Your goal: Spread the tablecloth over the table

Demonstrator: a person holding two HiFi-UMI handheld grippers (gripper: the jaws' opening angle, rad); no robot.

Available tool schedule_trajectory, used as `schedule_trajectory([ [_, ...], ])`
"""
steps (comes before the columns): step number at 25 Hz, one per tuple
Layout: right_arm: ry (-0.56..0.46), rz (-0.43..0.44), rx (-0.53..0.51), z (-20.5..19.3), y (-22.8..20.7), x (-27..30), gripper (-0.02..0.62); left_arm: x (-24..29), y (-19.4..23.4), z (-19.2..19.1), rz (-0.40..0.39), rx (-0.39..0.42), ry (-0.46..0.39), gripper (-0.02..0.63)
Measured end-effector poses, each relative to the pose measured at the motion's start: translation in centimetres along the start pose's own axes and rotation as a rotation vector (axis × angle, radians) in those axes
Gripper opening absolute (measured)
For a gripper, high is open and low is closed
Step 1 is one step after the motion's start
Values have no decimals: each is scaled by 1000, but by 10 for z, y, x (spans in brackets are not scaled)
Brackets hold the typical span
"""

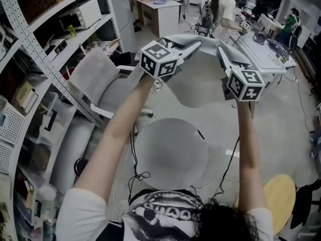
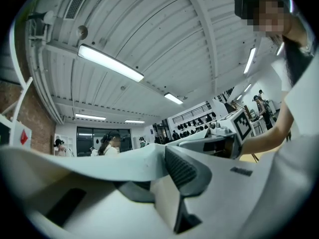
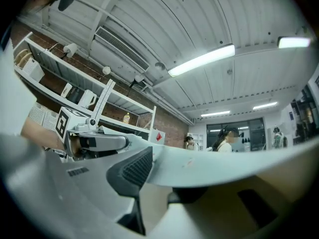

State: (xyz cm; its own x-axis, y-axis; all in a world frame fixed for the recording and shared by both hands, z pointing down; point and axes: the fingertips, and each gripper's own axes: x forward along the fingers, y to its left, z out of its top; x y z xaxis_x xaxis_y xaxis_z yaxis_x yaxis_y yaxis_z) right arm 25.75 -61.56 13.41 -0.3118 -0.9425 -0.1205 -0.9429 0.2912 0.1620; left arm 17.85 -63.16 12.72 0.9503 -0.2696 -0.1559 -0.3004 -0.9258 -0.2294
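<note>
I hold both grippers raised in front of me, over a round grey table (image 1: 170,152). A light grey tablecloth (image 1: 200,84) stretches between them and sags in the middle above the table's far side. The left gripper (image 1: 192,46) is shut on the cloth's upper edge, and the right gripper (image 1: 220,51) is shut on the same edge a little to the right. In the left gripper view, the cloth (image 2: 99,163) runs pinched through the left gripper (image 2: 164,178), and the right gripper (image 2: 234,128) shows beyond. In the right gripper view, the cloth (image 3: 224,163) is clamped in the right gripper (image 3: 154,178).
Metal shelves (image 1: 45,59) full of goods line the left side, with a grey padded chair (image 1: 100,79) beside them. A yellow round stool (image 1: 278,197) stands at the lower right. Cables (image 1: 140,177) lie on the floor. A person (image 1: 223,9) stands by white desks (image 1: 261,54) behind.
</note>
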Motion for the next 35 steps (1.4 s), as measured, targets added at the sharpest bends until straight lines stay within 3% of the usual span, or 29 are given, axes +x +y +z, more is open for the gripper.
schedule_trajectory([
  [13,190,64,105,-108,79,-47,91,-75,-60,-104,44,-181,167,67],
  [19,231,84,137,-126,137,-79,91,-133,-95,-123,65,-243,207,67],
  [35,314,34,413,-189,294,-229,81,-288,-247,-172,14,-427,246,67],
])
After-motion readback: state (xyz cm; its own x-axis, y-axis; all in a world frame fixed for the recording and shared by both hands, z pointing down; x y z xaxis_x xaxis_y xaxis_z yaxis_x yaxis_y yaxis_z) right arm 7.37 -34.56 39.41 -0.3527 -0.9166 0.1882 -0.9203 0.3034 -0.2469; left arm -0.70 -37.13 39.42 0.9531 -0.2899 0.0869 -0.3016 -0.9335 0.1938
